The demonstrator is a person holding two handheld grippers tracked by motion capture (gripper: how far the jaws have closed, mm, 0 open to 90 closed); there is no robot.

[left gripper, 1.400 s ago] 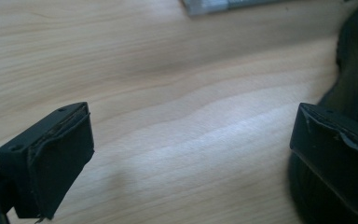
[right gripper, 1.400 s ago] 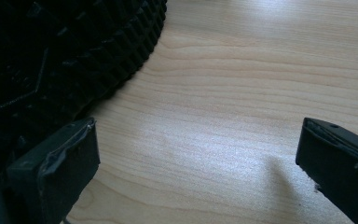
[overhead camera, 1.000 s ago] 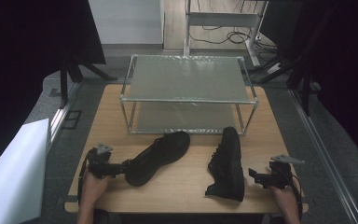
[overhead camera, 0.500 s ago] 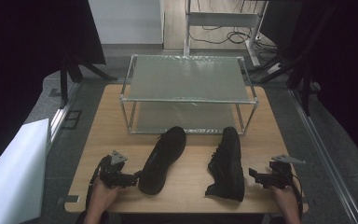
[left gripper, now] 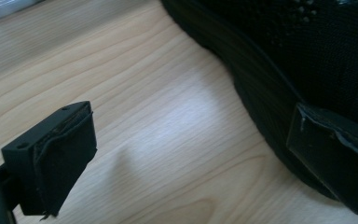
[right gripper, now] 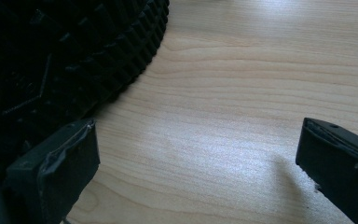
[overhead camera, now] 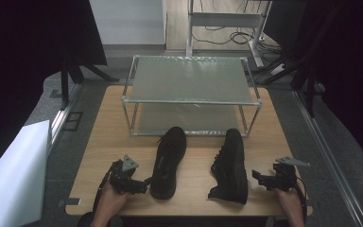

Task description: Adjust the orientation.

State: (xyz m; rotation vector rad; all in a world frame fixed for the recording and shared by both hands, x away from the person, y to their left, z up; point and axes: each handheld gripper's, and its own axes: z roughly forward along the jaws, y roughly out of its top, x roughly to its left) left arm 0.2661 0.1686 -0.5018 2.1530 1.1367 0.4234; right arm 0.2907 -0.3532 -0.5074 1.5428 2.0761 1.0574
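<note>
From above, two shoes [overhead camera: 169,161], close up, both grippers open (left [left gripper: 186,154] touching sole)

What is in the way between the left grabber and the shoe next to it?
Nothing visible. The left gripper sits open right at the heel end of the left shoe. In the left gripper view, one pad lies against the shoe's side and the other pad stands over bare table.
</note>
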